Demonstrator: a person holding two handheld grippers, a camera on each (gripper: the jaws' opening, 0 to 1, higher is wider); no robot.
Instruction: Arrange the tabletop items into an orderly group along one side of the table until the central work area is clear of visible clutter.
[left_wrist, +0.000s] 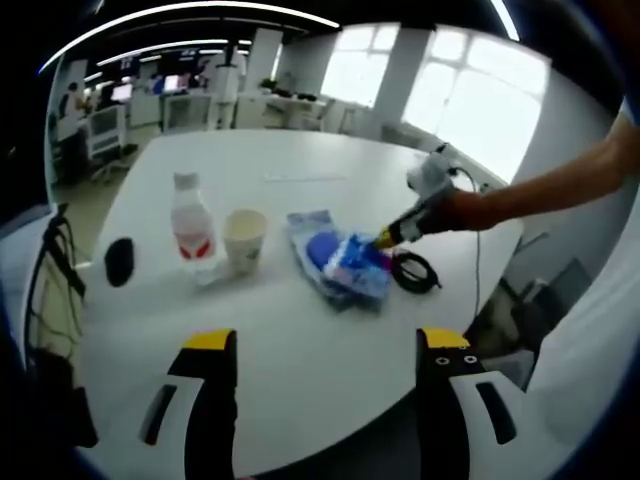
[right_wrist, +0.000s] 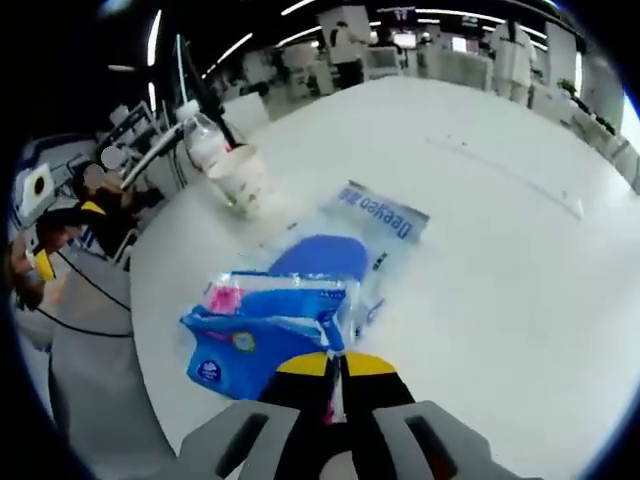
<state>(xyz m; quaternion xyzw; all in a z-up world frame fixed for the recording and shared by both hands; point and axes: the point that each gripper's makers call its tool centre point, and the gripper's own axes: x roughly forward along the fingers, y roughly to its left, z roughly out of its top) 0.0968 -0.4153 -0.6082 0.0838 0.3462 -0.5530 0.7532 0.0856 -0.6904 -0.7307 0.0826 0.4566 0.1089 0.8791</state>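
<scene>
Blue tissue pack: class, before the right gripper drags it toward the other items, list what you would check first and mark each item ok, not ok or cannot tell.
1. Right gripper has hold of the blue tissue pack: ok, its jaws are closed on the pack's edge.
2. Grip is deep enough to survive a pull: cannot tell, only a corner of the wrapper seems pinched.
3. Clear plastic bag is free of the pack: not ok, the pack lies on it and may drag it along.
4. Paper cup and water bottle stand upright: ok.
5. Left gripper is out of the way: ok, open and above bare table.
6. Black cable coil clears the pack: cannot tell.
</scene>
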